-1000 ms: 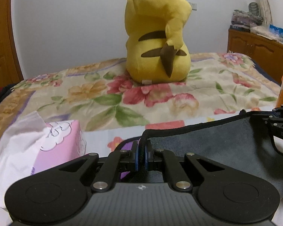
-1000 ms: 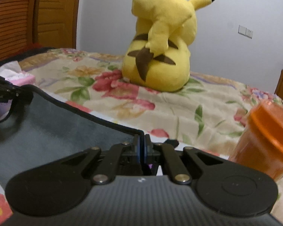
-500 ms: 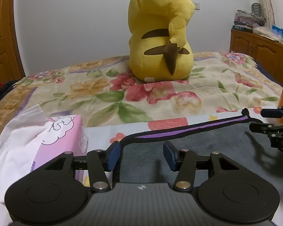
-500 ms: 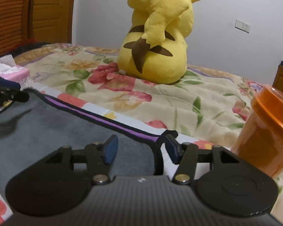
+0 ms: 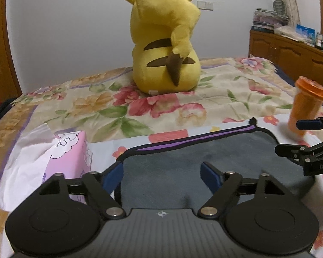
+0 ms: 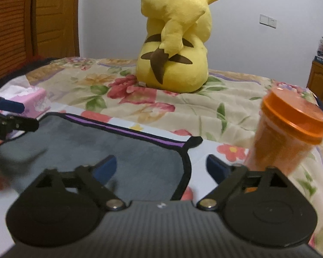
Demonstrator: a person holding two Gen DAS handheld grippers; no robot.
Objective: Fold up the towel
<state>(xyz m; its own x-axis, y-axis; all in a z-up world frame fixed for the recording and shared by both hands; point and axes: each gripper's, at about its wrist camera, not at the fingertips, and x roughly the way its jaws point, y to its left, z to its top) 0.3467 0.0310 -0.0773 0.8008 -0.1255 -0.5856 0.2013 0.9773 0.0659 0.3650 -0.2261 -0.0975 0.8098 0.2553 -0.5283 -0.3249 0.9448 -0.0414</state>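
A grey towel with a black and purple edge lies folded on the flowered bed; it also shows in the right wrist view. My left gripper is open and empty, just above the towel's left part. My right gripper is open and empty, over the towel's right edge. Each gripper shows in the other's view: the right gripper at the right edge, the left gripper at the left edge.
A yellow plush toy sits at the back of the bed. An orange lidded jar stands right of the towel. A pink tissue box lies to its left. A wooden cabinet stands at the right, wooden doors at the left.
Both grippers held the towel's corners a second ago, then opened and let go. The towel now lies flat and both grippers have opened wider and drawn back a little.
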